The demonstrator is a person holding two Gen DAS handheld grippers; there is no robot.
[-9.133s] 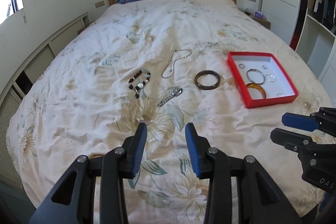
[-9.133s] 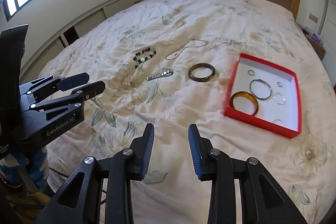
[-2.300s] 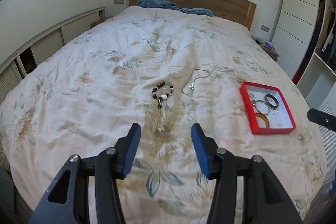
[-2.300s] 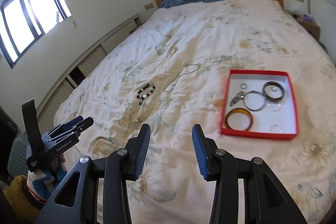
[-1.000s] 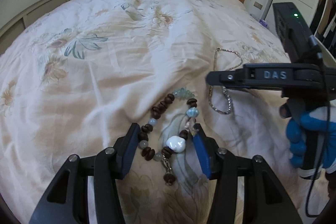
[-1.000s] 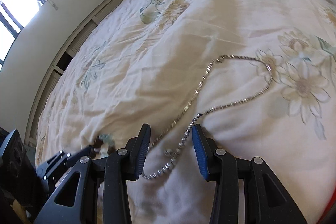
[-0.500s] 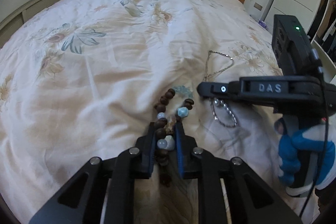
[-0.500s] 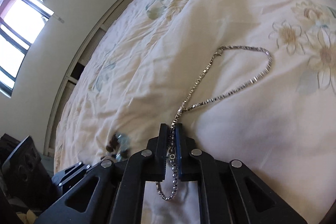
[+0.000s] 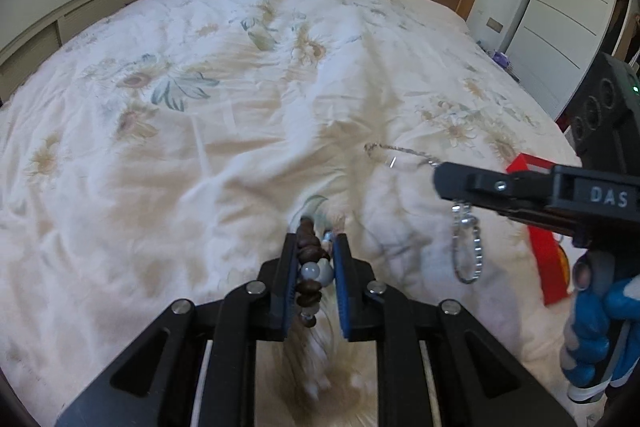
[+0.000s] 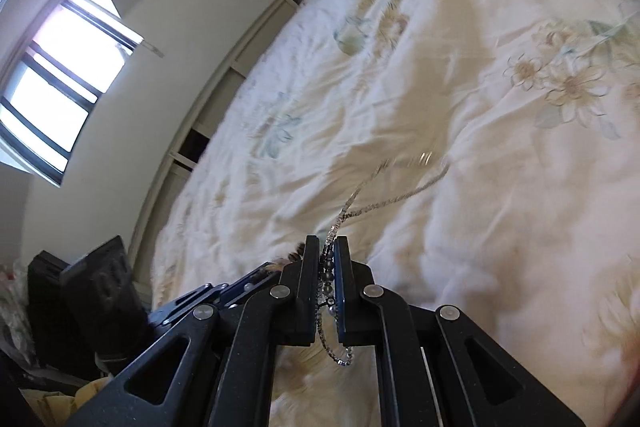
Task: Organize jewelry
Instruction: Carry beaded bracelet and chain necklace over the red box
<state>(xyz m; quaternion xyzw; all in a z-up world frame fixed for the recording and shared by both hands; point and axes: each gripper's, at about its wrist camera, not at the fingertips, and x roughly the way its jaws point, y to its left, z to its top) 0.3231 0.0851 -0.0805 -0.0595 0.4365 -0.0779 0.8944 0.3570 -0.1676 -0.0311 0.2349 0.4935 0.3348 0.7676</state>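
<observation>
Beaded bracelet [image 9: 309, 267]: brown wooden beads with pale blue-grey round ones, bunched upright between the left tool's [image 9: 313, 267] blue pads, its lower beads dangling.
Silver chain necklace [image 10: 384, 201]: thin and glinting, pinched near one end by the right tool [image 10: 329, 267]; a short loop hangs below, and the rest trails over the floral bedspread [image 9: 200, 131].
Red box [image 9: 538, 247]: only partly visible at the bed's right side.

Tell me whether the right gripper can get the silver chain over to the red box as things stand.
Probably yes: the right gripper is shut on the silver chain, and the red box lies just beyond it with only the bedspread between.
</observation>
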